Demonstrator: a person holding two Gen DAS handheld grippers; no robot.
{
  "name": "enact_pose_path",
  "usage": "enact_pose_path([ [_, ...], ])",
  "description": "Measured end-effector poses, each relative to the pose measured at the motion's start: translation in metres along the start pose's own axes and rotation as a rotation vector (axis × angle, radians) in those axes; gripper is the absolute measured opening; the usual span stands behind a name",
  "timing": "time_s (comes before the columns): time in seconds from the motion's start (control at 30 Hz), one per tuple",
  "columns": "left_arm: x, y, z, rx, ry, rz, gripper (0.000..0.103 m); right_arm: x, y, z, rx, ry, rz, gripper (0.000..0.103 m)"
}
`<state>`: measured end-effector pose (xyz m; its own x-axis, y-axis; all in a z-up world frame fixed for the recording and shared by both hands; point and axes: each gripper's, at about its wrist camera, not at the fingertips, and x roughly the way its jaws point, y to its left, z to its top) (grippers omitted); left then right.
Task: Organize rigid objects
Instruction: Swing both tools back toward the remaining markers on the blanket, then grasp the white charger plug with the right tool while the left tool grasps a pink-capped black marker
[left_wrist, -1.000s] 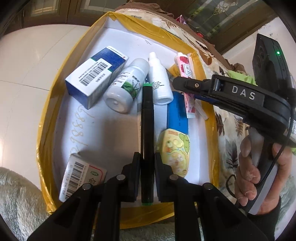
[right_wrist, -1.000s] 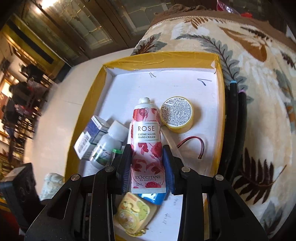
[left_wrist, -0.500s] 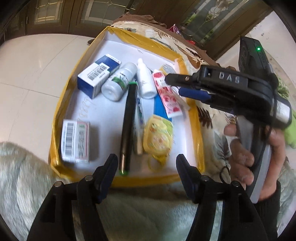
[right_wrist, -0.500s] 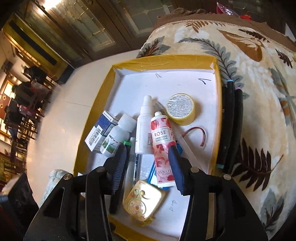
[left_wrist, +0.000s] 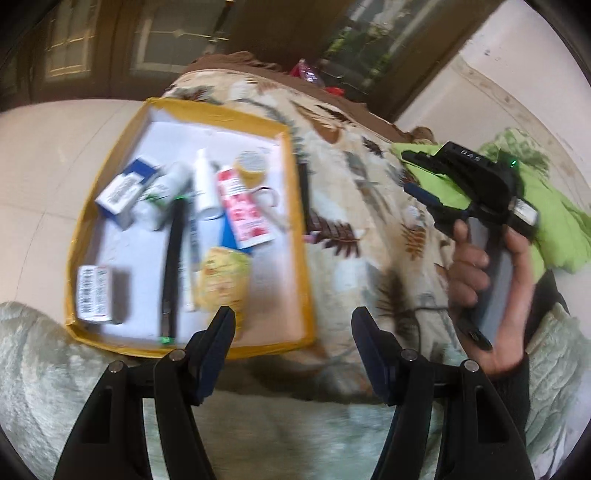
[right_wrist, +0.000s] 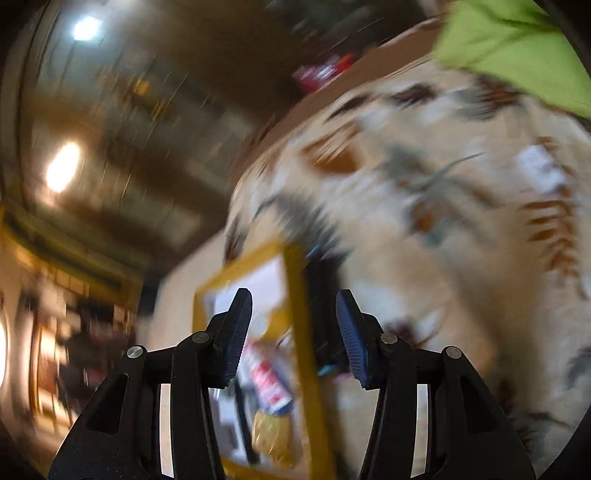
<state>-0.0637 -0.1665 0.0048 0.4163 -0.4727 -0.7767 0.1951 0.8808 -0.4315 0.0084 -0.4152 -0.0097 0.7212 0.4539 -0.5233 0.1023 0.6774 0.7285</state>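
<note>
Both grippers stand empty. The left gripper (left_wrist: 293, 325) has its jaws spread wide above the near rim of the yellow-edged tray (left_wrist: 295, 229). The right gripper (right_wrist: 294, 332) is likewise parted with nothing between the pads; in the left view it is carried in a hand (left_wrist: 484, 280) well off to the right, over the leaf-print cover (left_wrist: 369, 206).

The rigid items lie in the tray: black pen (left_wrist: 173, 269), rose hand-cream tube (left_wrist: 242, 214), white bottle (left_wrist: 205, 184), blue-and-white box (left_wrist: 123, 192), barcode box (left_wrist: 94, 291), yellow tin (left_wrist: 250, 168) and a yellow packet (left_wrist: 221, 277).

Risks noted:
- The items lie crowded and overlapping in the middle of the tray; a pinch there is likely to catch a neighbour.
- The tray rests on soft cloth; pressing on its rim may tip it.
- The right view is heavily blurred; aiming from it is unreliable.
- Dark pens (left_wrist: 303, 192) lie just outside the right rim and could be overlooked.
</note>
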Motion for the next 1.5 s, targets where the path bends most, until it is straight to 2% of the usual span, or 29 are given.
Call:
enact_pose_path([
  [0.03, 0.002, -0.007, 0.001, 0.013, 0.002, 0.002, 0.066, -0.005, -0.011, 0.007, 0.042, -0.025, -0.012, 0.048],
  [0.17, 0.007, -0.030, 0.009, 0.051, 0.007, -0.001, 0.066, -0.016, -0.069, 0.031, 0.350, -0.090, -0.070, 0.048],
  [0.27, 0.016, -0.044, 0.019, 0.079, 0.008, 0.002, 0.066, -0.011, -0.089, 0.038, 0.447, -0.093, -0.099, 0.048],
  [0.43, 0.032, -0.052, 0.026, 0.078, 0.019, -0.006, 0.066, -0.003, -0.100, 0.044, 0.427, -0.031, -0.122, 0.048],
  [0.57, 0.051, -0.056, 0.037, 0.054, 0.039, -0.013, 0.066, -0.014, -0.102, 0.051, 0.387, -0.061, -0.140, 0.048],
  [0.73, 0.061, -0.059, 0.046, 0.088, 0.042, -0.013, 0.066, -0.015, -0.121, 0.053, 0.406, -0.050, -0.148, 0.048],
  [0.97, 0.065, -0.034, 0.065, 0.022, 0.055, -0.043, 0.066, -0.030, -0.131, 0.055, 0.407, -0.077, -0.140, 0.048],
  [1.07, 0.069, -0.034, 0.076, 0.006, 0.048, -0.056, 0.066, -0.025, -0.131, 0.056, 0.395, -0.062, -0.144, 0.048],
  [1.2, 0.091, -0.045, 0.087, 0.012, 0.079, -0.055, 0.065, -0.024, -0.134, 0.056, 0.406, -0.057, -0.121, 0.048],
  [1.33, 0.117, -0.056, 0.097, 0.035, 0.120, -0.011, 0.065, -0.030, -0.142, 0.057, 0.435, -0.094, -0.107, 0.048],
  [1.4, 0.127, -0.052, 0.102, 0.007, 0.145, -0.022, 0.064, -0.037, -0.150, 0.057, 0.462, -0.127, -0.110, 0.048],
  [1.5, 0.125, -0.045, 0.105, -0.009, 0.134, -0.049, 0.064, -0.047, -0.161, 0.062, 0.474, -0.175, -0.129, 0.048],
])
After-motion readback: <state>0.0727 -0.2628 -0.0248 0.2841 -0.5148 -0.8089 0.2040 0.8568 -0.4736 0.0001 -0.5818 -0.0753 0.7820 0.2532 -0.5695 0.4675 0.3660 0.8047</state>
